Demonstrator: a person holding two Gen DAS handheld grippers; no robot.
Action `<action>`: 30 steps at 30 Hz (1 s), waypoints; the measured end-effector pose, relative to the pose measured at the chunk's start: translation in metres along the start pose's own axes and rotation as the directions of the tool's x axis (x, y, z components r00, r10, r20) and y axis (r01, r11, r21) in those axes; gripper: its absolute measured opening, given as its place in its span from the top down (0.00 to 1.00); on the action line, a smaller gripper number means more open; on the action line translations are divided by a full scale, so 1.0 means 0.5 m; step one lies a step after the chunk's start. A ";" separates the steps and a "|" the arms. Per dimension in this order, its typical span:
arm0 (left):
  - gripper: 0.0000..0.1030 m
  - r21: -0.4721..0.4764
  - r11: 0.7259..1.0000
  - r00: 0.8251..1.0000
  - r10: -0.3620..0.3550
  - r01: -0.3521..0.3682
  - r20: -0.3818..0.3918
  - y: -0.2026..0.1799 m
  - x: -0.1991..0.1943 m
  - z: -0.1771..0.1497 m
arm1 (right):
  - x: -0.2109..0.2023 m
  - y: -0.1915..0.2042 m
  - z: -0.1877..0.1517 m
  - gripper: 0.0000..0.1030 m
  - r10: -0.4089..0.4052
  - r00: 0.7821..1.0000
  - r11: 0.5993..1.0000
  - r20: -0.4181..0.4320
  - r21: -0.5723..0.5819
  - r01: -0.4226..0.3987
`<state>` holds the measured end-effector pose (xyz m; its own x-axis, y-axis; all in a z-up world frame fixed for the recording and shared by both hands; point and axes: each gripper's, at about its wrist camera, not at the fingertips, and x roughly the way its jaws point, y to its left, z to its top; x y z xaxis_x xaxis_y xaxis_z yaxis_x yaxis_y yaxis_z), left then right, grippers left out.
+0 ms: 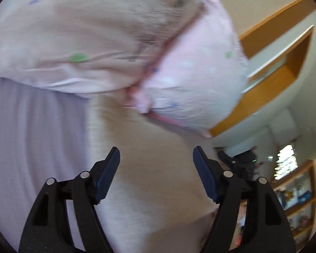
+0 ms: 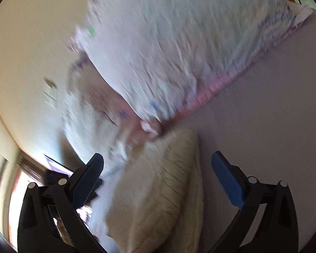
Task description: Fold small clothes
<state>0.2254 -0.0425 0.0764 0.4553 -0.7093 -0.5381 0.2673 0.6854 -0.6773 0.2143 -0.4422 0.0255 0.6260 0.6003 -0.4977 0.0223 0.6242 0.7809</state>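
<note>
A: Left claw (image 1: 155, 160) spread wide, nothing between the blue pads (image 1: 107, 177), hanging above a cream cloth (image 1: 158, 179) with a lilac surface (image 1: 31, 137) beside it, probably a bed sheet or tabletop cover, hard to say which

B: Right claw (image 2: 158, 166) likewise spread and empty, poised over a cream ribbed garment (image 2: 162, 185) lying folded or bunched just ahead of the fingertips (image 2: 223, 168)

A: Further out, a pink garment (image 1: 189, 80) with small green and blue motifs and a darker pink trim, blurred, lifted or bulging beyond the left claw, not touching it

B: Same pink piece (image 2: 168, 52) in the right view, stretching away above the cream one, trim edge running along the lilac surface (image 2: 273, 116)

A: Judging by the open claws, between grips; best to pick two matching corners or the hem ends, pinch only one layer, pull taut before laying over

B: Worth settling first, given the blur, then closing low on the fabric edge so no second layer gets caught; crease to be smoothed flat against the surface

A: Writing or labels? None readable; motifs smeared, shelf (image 1: 295, 200) contents in the background too small to make out

B: No brand marks legible on either claw
</note>
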 end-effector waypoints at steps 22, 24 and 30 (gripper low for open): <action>0.46 0.226 0.941 0.966 0.258 -0.252 0.002 0.048 -0.085 -0.054 | 0.139 0.126 -0.074 0.61 0.098 0.980 0.971 -0.172 -0.197 -0.132; 0.43 0.217 0.910 0.935 0.340 -0.353 0.097 0.055 -0.132 -0.056 | 0.100 0.107 -0.060 0.58 0.057 0.997 0.981 -0.052 -0.180 -0.065; 0.29 0.211 0.937 0.953 0.240 -0.277 0.185 0.026 -0.223 -0.106 | 0.096 0.106 -0.065 0.51 0.167 0.983 0.975 -0.076 -0.139 -0.176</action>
<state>0.1328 0.0368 0.1011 0.6551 -0.4808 -0.5828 0.3036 0.8739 -0.3796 0.2203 -0.3640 0.0306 0.5597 0.7323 -0.3879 -0.1965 0.5720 0.7964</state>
